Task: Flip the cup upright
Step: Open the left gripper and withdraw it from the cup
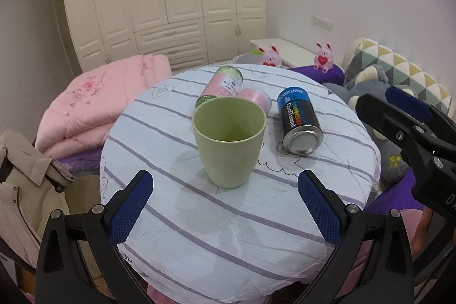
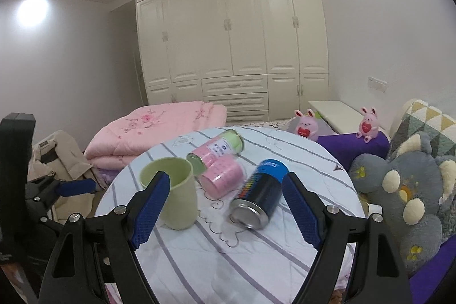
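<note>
A pale green cup (image 1: 229, 141) stands upright, mouth up, on the round striped table (image 1: 228, 232). My left gripper (image 1: 225, 184) is open and empty, its blue pads just in front of the cup on either side, not touching it. In the right wrist view the cup (image 2: 173, 193) stands at the left, partly behind my left finger. My right gripper (image 2: 226, 185) is open and empty, above the table near the cans. It also shows at the right edge of the left wrist view (image 1: 404, 116).
A blue and black can (image 1: 300, 121) lies on its side right of the cup. Two pink cans (image 1: 228, 84) lie behind the cup. A pink quilt (image 1: 94, 104) is folded at the left, a grey plush toy (image 2: 410, 190) at the right, a beige jacket (image 1: 25, 190) lower left.
</note>
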The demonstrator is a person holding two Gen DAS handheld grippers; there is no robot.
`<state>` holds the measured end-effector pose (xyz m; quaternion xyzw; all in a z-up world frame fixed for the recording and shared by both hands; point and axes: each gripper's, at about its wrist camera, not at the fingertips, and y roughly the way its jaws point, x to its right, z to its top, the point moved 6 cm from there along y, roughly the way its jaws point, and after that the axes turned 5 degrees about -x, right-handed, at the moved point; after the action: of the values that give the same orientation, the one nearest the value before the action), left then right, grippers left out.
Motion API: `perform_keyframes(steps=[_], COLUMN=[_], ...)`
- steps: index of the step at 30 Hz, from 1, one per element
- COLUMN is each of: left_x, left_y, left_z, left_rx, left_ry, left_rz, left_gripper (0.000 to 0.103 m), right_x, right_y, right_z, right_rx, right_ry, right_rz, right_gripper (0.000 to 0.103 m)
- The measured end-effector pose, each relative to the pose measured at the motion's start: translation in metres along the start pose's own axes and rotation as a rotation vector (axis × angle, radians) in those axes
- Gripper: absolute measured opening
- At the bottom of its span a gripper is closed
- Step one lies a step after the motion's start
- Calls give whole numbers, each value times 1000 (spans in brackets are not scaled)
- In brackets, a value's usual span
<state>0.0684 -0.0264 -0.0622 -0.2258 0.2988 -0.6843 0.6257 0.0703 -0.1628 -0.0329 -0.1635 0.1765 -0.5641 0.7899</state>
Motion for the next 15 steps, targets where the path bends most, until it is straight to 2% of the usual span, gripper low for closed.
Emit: perform_keyframes(steps=[8,15], left_x=[4,11], left_y=[-8,-7], left_z=[2,-1], left_rx=[40,26], left_ry=[-27,-41], left_rz=[77,63], left_gripper=[103,103], right_x=[22,35], right_y=[-7,-9], right_z=[-14,-21], right_rx=[10,5], right_ry=[48,116], right_rz=[26,65], right_gripper=[83,83])
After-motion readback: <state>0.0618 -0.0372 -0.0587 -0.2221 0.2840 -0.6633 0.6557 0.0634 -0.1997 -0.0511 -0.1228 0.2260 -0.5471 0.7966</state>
